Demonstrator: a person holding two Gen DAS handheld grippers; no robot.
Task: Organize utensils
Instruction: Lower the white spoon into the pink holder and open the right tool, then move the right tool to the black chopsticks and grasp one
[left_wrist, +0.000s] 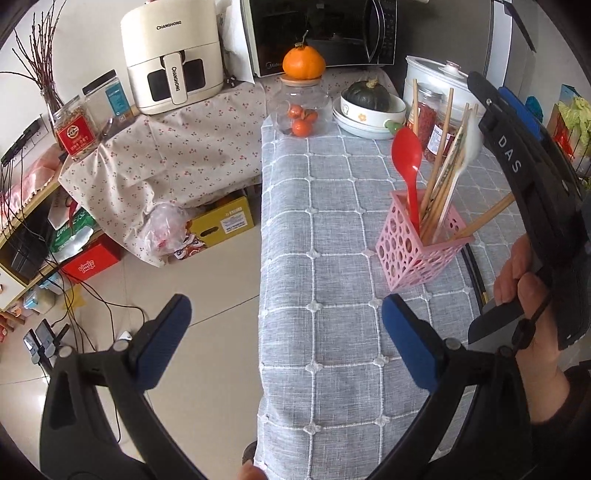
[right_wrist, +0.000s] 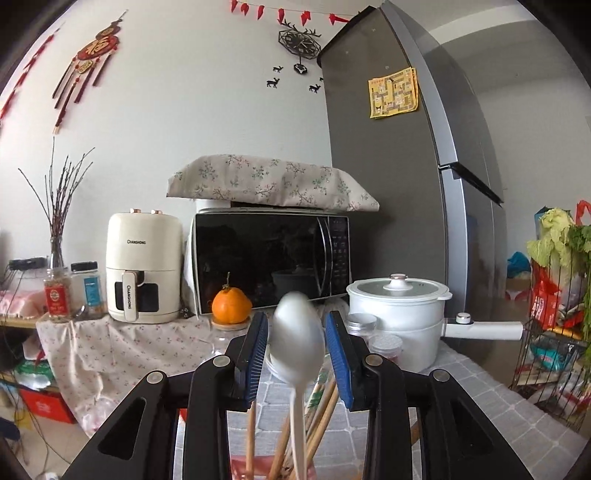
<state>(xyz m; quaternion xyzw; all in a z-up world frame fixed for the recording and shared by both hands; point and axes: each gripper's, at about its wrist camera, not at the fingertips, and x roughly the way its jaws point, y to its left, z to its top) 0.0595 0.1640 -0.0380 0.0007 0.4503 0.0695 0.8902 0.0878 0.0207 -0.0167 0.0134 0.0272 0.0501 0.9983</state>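
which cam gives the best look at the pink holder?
Left wrist. It shows the whole pink holder standing on the grey checked tablecloth, with the red spoon, chopsticks and white spoon standing in it. Right wrist catches only a sliver of its pink rim at the bottom edge, between the claw's arms.

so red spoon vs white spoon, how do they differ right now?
Colour: the red spoon is bright red, the white spoon pale white. The red spoon stands clear of both grippers; the white spoon's bowl sits between the right gripper jaws, which aren't pressing it. Both stand bowl-up in the pink holder with the chopsticks.
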